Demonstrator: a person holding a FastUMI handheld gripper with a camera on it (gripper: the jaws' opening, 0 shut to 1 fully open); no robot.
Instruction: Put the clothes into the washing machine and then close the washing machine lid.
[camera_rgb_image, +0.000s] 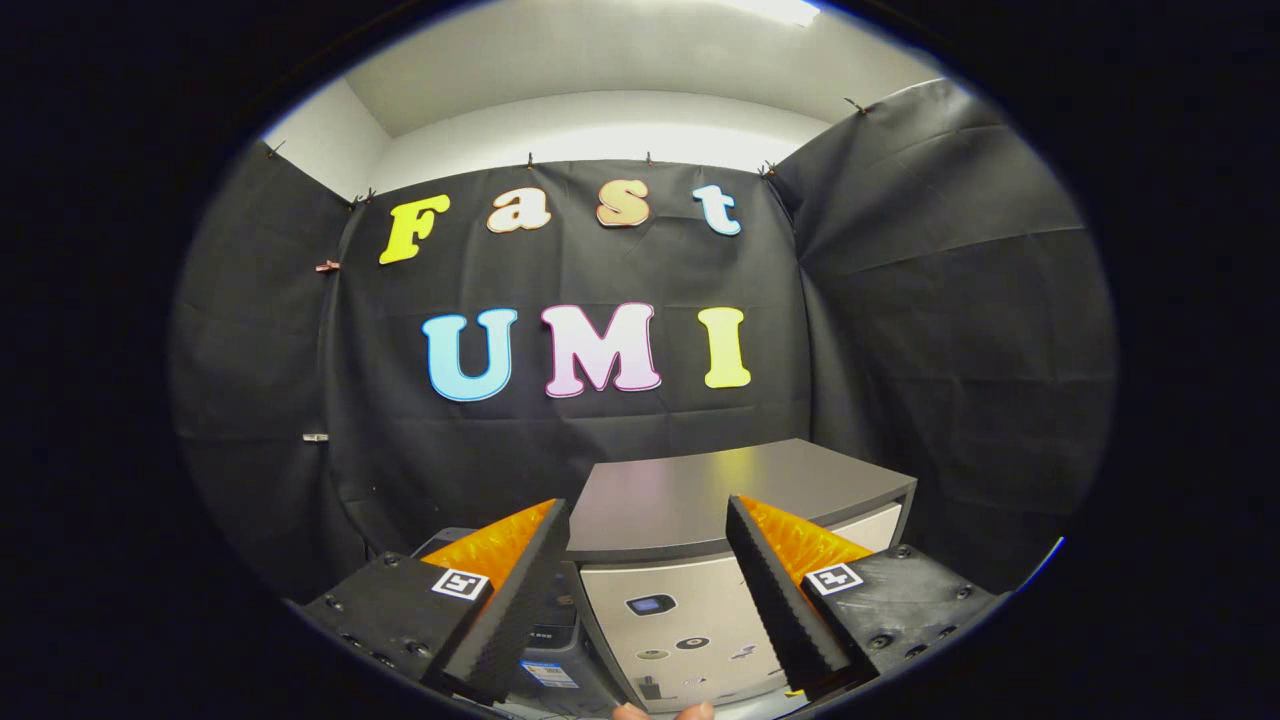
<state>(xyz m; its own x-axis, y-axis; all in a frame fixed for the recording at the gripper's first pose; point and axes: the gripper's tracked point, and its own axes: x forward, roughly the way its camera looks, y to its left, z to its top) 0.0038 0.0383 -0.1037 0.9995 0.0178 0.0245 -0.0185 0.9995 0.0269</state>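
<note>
The washing machine (740, 490) is a small grey box with a dark flat lid, standing just ahead of my fingers and a little below them. Its lid lies flat and shut. Its pale front panel (680, 620) with a small display and buttons shows between the fingers. My gripper (648, 520) is open, its two black ribbed pads with orange backs wide apart and nothing between them. The left finger (520, 590) and the right finger (775, 590) frame the machine's front. A fingertip of a person's hand (660, 712) peeks in below the machine.
A dark blue-grey object with a label (550, 665) sits low beside the machine, behind the left finger. Black cloth walls close the booth behind and on both sides of the machine.
</note>
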